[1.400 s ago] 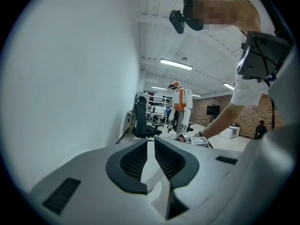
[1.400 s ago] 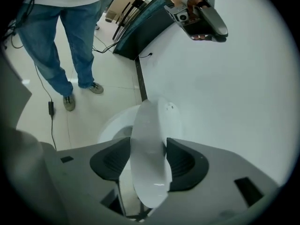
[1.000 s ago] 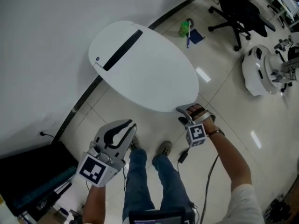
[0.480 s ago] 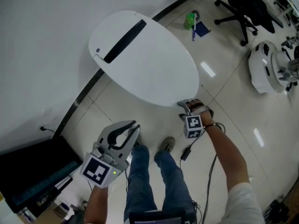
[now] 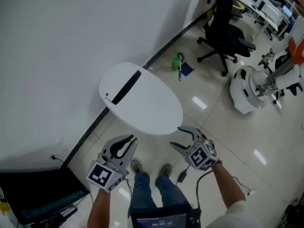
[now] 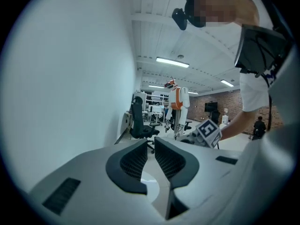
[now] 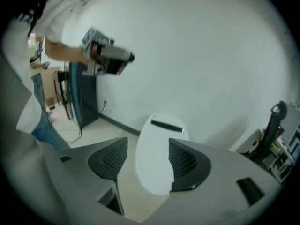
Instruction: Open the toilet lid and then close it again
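Two grippers hang over the glossy tiled floor [image 5: 213, 127], both clear of the toilet. The toilet lid [image 5: 142, 101] lies closed and flat, a white oval whose back end, with its black strip [image 5: 126, 87], sits against the white wall [image 5: 71, 32]; its front end points toward the person's shoes [image 5: 166, 169].

The right gripper [image 5: 182, 137] is just beside the lid's front rim without touching it. Its jaws stand well apart and grip nothing. In the right gripper view the lid [image 7: 152, 163] shows in the distance through the gap between them.

The left gripper [image 5: 127, 140] is nearer the person's left leg and off the lid's edge. Its ribbed pads [image 6: 133, 161] are drawn almost together, with only a narrow slit between them and nothing in it.

Farther along the wall, a green bottle [image 5: 176, 62] stands beside a small blue object [image 5: 186, 69]. A black office chair [image 5: 223, 32] and a white robot base [image 5: 247, 91] sit well apart from the toilet. A dark cabinet [image 5: 33, 194] fills the lower left corner.
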A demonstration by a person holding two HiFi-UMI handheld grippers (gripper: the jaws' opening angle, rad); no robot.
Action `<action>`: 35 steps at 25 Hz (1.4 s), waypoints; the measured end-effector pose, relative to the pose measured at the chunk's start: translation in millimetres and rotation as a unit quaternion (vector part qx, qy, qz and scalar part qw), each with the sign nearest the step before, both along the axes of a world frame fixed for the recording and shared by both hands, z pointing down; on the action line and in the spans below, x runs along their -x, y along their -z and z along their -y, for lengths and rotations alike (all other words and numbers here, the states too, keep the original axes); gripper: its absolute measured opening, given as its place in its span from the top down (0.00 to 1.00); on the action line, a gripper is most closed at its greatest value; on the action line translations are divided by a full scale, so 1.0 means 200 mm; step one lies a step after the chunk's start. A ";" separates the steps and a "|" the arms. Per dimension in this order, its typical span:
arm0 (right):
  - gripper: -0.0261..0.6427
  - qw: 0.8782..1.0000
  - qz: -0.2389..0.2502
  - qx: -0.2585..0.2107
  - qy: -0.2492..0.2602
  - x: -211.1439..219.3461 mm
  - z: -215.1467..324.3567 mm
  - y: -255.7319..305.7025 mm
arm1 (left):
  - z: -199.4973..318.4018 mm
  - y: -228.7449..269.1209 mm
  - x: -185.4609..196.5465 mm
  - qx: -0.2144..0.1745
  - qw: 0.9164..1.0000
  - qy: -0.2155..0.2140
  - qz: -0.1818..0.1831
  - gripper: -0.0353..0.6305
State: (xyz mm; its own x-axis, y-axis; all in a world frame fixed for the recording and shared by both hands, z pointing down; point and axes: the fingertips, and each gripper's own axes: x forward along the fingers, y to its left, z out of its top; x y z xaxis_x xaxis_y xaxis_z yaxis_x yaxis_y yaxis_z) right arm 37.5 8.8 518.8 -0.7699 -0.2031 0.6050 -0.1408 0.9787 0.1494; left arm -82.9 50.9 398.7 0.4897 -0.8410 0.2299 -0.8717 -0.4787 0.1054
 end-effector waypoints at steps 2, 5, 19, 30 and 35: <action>0.55 0.997 0.072 0.011 -0.032 -0.03 -0.02 0.42 | 0.00 0.21 -0.03 -0.009 1.000 -0.015 -0.002 0.88; 0.55 0.986 0.160 0.008 -0.050 -0.07 -0.07 0.89 | -0.03 0.52 -0.07 -0.035 0.999 -0.038 -0.003 0.88; 0.55 0.941 0.287 0.065 -0.167 -0.16 -0.29 1.17 | -0.17 0.77 -0.14 -0.078 0.992 -0.098 0.000 0.88; 0.55 0.936 0.295 0.075 -0.176 -0.17 -0.28 1.14 | -0.20 0.66 -0.12 -0.048 0.995 -0.086 -0.001 0.92; 0.55 0.935 0.300 0.078 -0.171 -0.15 -0.27 1.14 | -0.19 0.64 -0.11 -0.062 0.996 -0.065 -0.010 0.90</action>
State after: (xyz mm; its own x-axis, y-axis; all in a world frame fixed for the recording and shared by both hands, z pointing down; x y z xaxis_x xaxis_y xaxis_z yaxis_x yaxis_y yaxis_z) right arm 67.8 63.8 291.5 -0.8867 -0.4443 0.1278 -0.4617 0.8647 -0.1976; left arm -60.1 88.0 270.0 0.5992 -0.7919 0.1179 -0.8002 -0.5972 0.0556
